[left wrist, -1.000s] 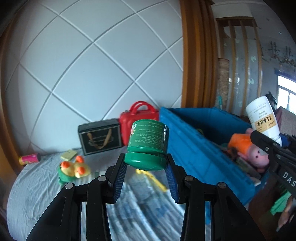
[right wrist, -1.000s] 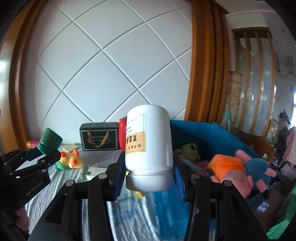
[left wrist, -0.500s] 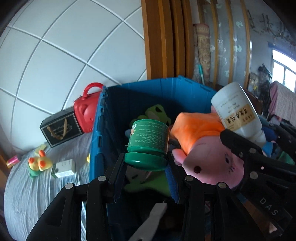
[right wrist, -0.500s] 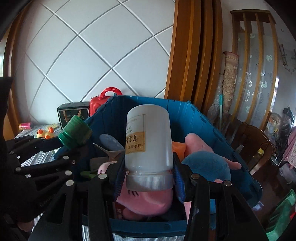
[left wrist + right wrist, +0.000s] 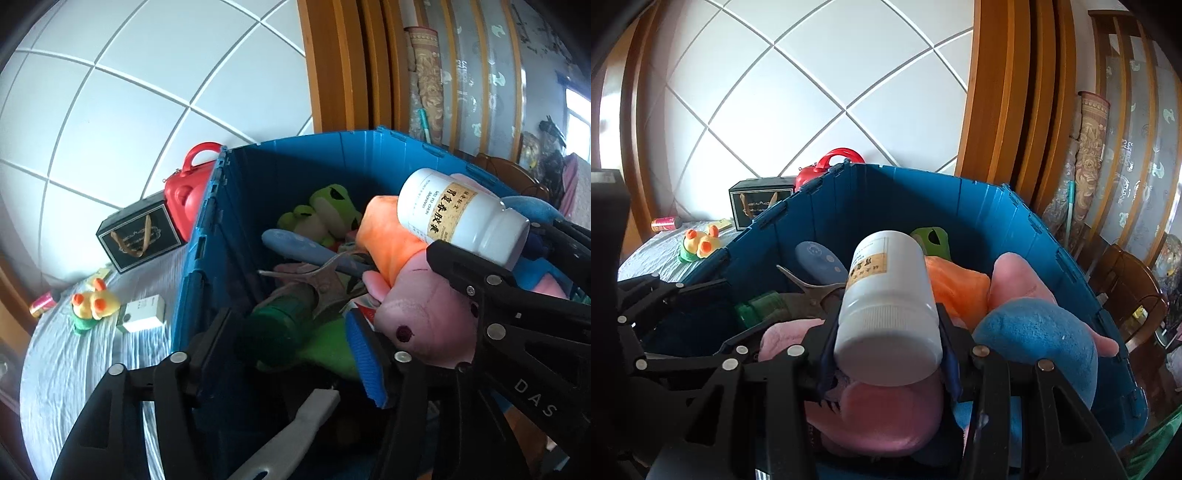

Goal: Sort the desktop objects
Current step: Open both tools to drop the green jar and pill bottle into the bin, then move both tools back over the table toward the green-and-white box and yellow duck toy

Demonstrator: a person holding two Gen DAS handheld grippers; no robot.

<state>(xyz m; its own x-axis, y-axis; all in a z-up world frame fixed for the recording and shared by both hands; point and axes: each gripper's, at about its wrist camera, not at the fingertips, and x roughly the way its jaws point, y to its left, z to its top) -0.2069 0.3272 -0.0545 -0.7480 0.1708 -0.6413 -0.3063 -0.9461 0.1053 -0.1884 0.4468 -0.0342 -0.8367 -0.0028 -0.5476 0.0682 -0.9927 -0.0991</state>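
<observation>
Over the blue bin (image 5: 979, 206), the right tool (image 5: 886, 354) clamps the white bottle (image 5: 886, 306).

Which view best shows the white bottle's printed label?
The left wrist view: the white bottle lies side-on there, label fully exposed. The right wrist view mostly shows its ribbed cap, label foreshortened, in the right gripper.

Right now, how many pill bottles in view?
2. A white bottle is clamped in the right gripper above the blue bin; a green bottle lies inside the bin, below the open left gripper. Others may be hidden under the soft toys.
</observation>
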